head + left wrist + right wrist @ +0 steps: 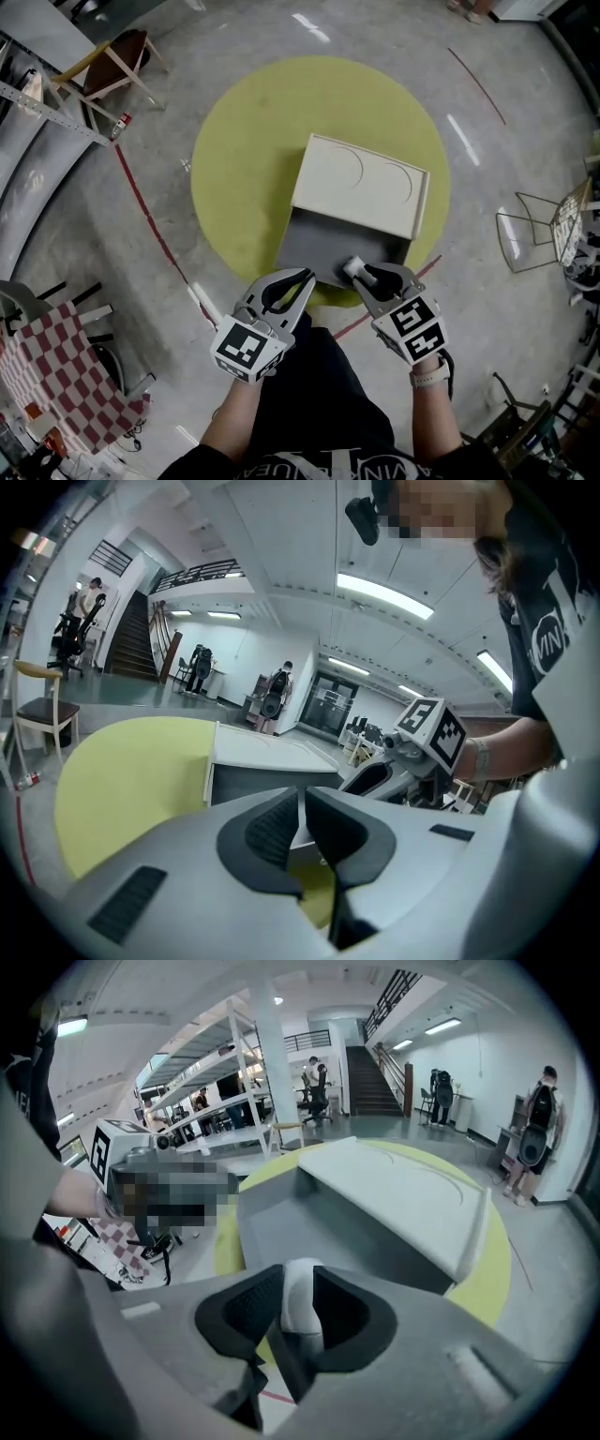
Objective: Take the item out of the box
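A cream box with a grey open front panel lies on a round yellow mat. My right gripper is at the panel's near edge, shut on a small white item. In the right gripper view the white item fills the gap between the dark pads, with the box just beyond. My left gripper hovers at the mat's near rim, left of the box. Its jaws are shut with nothing between them, and the left gripper view shows the box ahead of them.
A wooden chair stands at the far left and a wire chair at the right. A red-and-white chequered cloth lies at the near left. A red floor line passes beside the mat. People stand far off in the hall.
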